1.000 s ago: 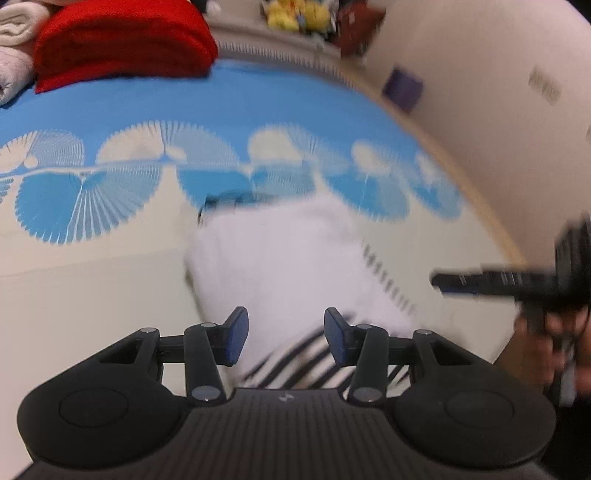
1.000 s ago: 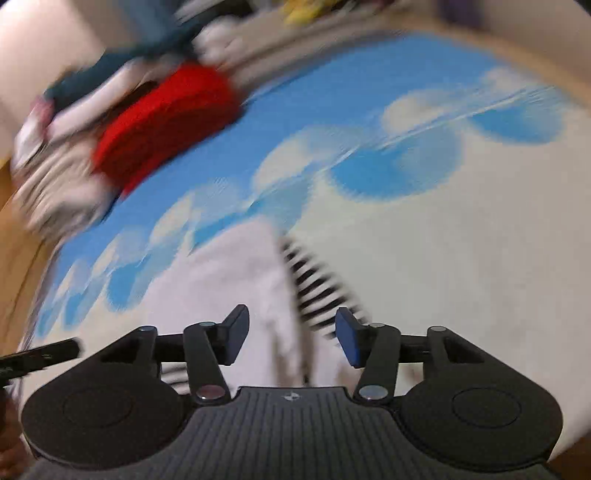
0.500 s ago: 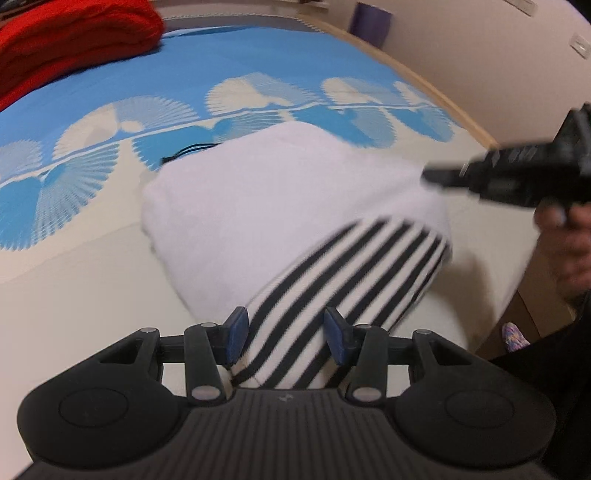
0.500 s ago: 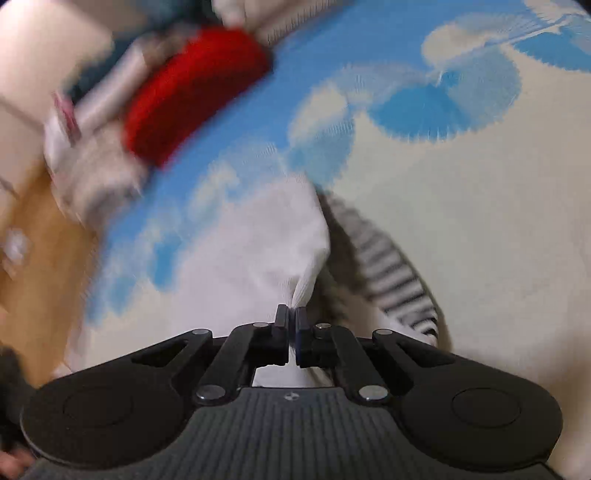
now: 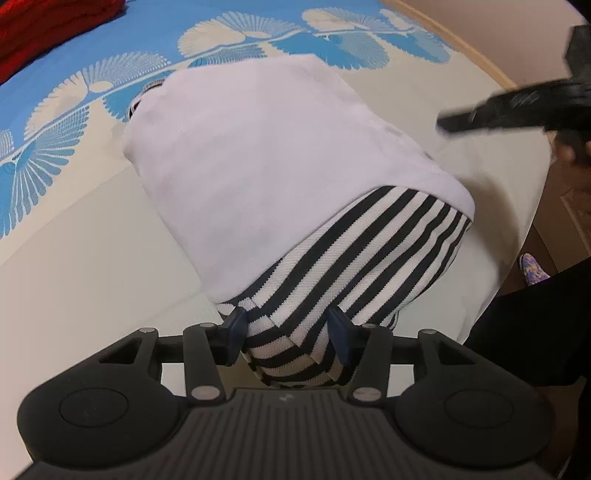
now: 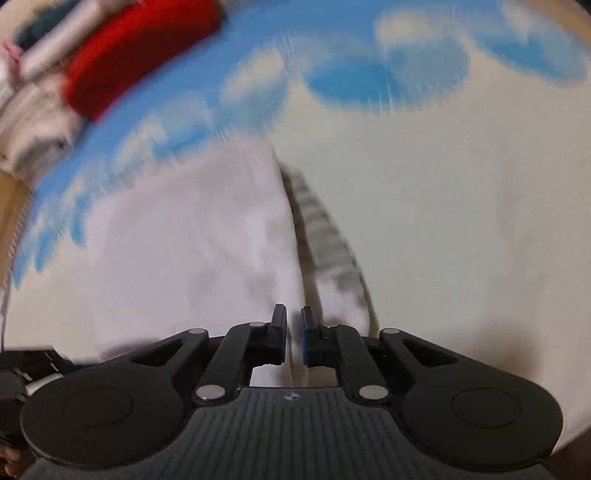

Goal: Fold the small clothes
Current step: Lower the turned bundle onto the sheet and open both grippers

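Left tool (image 5: 286, 332) loosening around the striped sleeve (image 5: 354, 266); right tool (image 6: 293, 338), easing apart, pinches white cloth (image 6: 192, 251).

Soft cloth against matt black plastic

White garment (image 5: 266, 166) of smooth matt cloth, its striped part (image 5: 354, 266) ribbed black-and-white knit; printed bedsheet (image 5: 74, 280) of flat matt fabric; red blanket (image 5: 48, 26) thick and fuzzy; left gripper (image 5: 286, 332) of matt black plastic, ridged body, blue pads (image 5: 338, 328), shiny metal pins
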